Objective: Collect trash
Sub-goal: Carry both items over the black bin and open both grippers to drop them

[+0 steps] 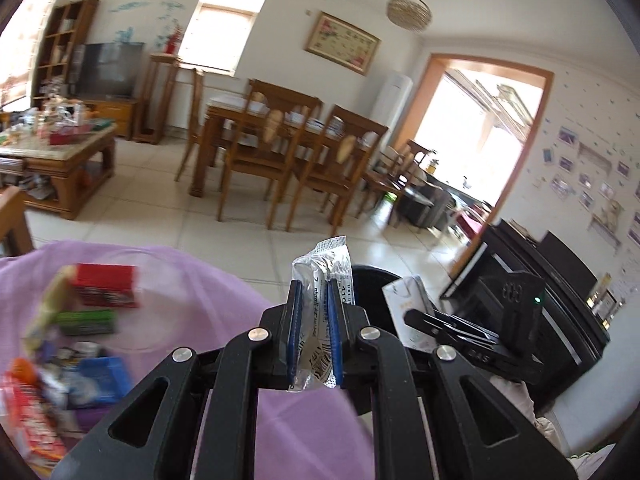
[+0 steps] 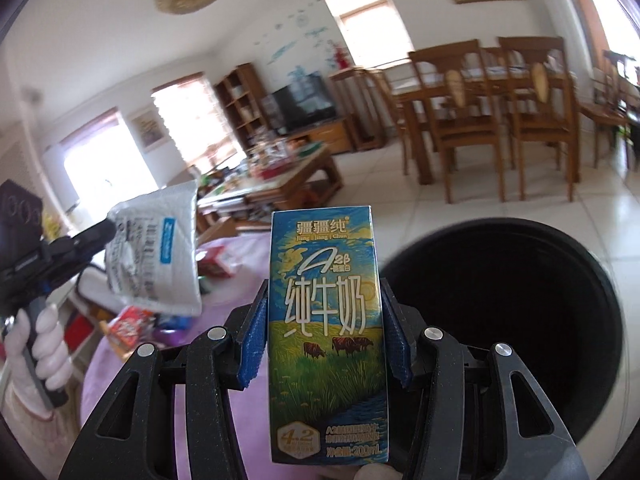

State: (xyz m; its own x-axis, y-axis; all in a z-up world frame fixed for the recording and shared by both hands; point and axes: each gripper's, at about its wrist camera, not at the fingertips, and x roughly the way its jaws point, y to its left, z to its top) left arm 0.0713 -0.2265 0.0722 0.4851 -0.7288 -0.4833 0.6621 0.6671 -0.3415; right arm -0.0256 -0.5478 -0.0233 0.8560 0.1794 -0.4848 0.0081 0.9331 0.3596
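My left gripper is shut on a crumpled white and silver wrapper, which sticks up past the blue pads. In the right wrist view the same wrapper hangs at the left from the left gripper, held by a gloved hand. My right gripper is shut on an upright blue and green milk carton. A black round bin stands open just right of the carton. In the left wrist view the bin's rim shows behind the wrapper, with the right gripper beside it.
A purple-clothed table at lower left carries several blurred packages, among them a red box. A black piano stands at the right. Farther off are a wooden dining table with chairs and a cluttered coffee table on a tiled floor.
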